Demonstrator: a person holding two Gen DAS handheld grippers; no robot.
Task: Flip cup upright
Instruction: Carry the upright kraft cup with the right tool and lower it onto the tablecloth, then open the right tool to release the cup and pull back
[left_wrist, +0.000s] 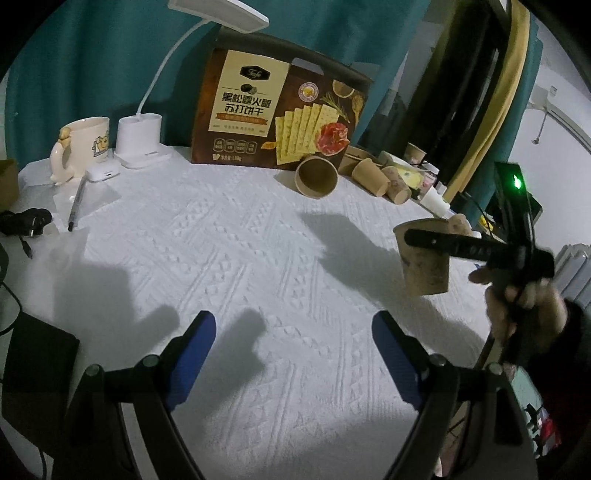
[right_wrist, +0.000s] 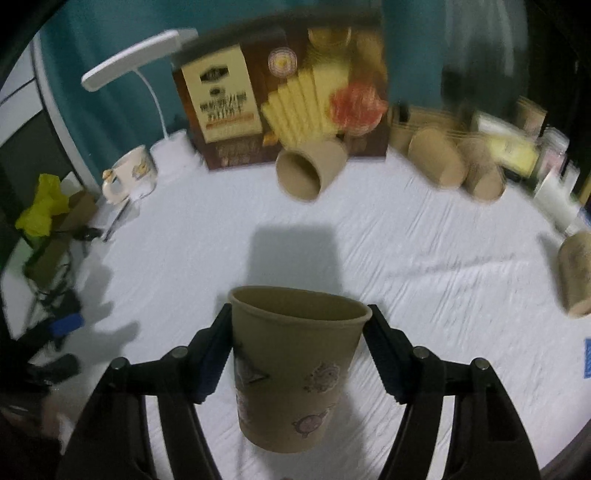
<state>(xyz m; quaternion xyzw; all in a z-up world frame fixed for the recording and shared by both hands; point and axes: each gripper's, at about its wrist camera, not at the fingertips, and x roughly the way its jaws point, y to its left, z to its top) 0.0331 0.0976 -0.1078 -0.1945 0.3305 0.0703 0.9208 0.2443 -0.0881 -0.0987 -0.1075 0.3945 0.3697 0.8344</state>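
Brown paper, printed with small cartoon figures, is what your right hand-held gripper (right_wrist: 299, 354) is clamping: the cup (right_wrist: 295, 369) is sitting between the two blue-padded fingers (right_wrist: 210, 365), which are pressing on its sides just under the rim. The cup's long axis is running close to vertical, mouth up and slightly away from the camera, narrow base pointing down. It is hanging clear above the white quilted cover of the desk (right_wrist: 424, 295), throwing a shadow ahead of it. From the left wrist view you are seeing the same cup (left_wrist: 424, 258) at the right, off the surface, rim uppermost and tilted a little, with a black finger (left_wrist: 443, 242) crossing its upper part and your hand (left_wrist: 524, 314) gripping the handle.

Your left hand-held gripper (left_wrist: 291, 354) is standing open with nothing between its fingers, hovering over bare cover.

At the back, another paper cup (left_wrist: 316, 177) is lying on its side before a cracker box (left_wrist: 280, 110), mouth facing you; more cups (left_wrist: 384, 181) are lying to its right. A mug (left_wrist: 83, 144) and a lamp base (left_wrist: 140, 140) are standing at the left.
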